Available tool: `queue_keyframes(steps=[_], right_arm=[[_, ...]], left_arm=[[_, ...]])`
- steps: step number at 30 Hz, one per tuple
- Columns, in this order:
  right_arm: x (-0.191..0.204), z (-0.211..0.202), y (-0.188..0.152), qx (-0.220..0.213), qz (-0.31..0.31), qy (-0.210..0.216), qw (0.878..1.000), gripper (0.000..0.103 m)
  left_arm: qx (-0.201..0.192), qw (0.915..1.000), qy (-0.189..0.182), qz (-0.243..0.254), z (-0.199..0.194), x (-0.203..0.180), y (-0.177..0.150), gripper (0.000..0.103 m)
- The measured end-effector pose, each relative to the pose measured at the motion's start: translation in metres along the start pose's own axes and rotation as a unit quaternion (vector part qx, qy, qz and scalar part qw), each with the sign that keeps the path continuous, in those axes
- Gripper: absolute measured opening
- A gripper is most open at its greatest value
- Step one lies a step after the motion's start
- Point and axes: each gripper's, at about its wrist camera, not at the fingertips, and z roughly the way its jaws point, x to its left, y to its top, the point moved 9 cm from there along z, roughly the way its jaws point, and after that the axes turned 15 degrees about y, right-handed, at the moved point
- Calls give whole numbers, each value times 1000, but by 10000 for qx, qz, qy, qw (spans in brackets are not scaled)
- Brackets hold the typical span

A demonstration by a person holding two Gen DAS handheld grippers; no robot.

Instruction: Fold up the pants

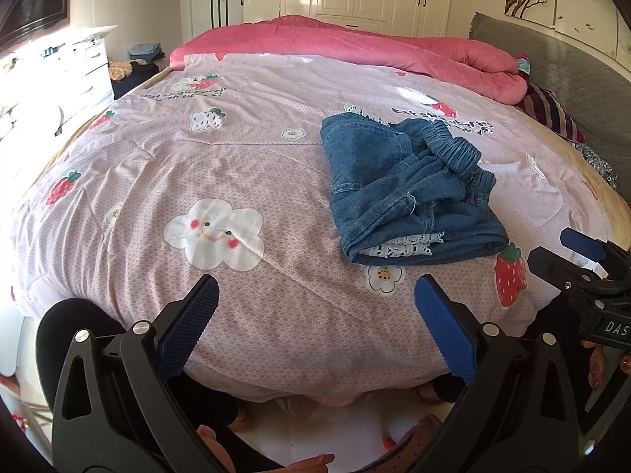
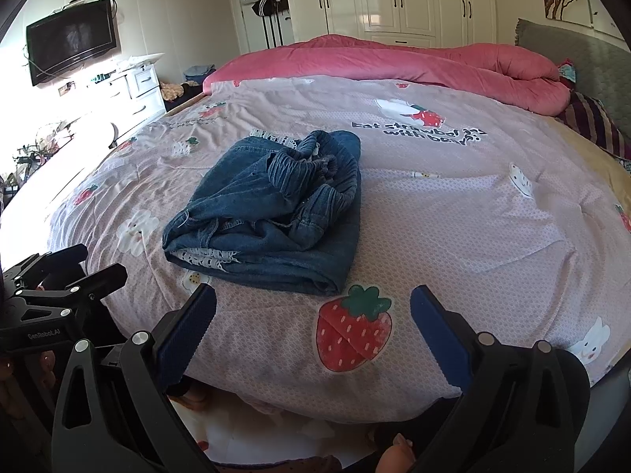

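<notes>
Denim pants lie in a lumpy folded bundle on the bedspread, so we judge folding nearly done, while our left gripper and right gripper gape empty.

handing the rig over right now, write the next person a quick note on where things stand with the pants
Left gripper: open, empty, held over the near edge of the bed.
Right gripper: open, empty, also at the near edge.
Denim pants: lying on the bedsheet in a compact bundle, elastic waistband bunched on top, lace trim showing at the near-left corner.
Done: roughly folded.
Left: perhaps flatten the rumpled top layer.
</notes>
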Motion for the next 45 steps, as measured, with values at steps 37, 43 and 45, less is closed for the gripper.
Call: queue_keyframes(steps=[37, 43, 45], right_arm=[[-8, 0, -6, 99, 7, -349, 9993, 99], [-10, 2, -6, 148, 11, -399, 9991, 99], [-11, 2, -5, 159, -8, -426, 9990, 99]], left_arm=[[6, 9998, 174, 120, -1, -2, 0, 94], [45, 9996, 209, 191, 0, -6, -1, 94], [28, 9996, 179, 221, -1, -7, -1, 94]])
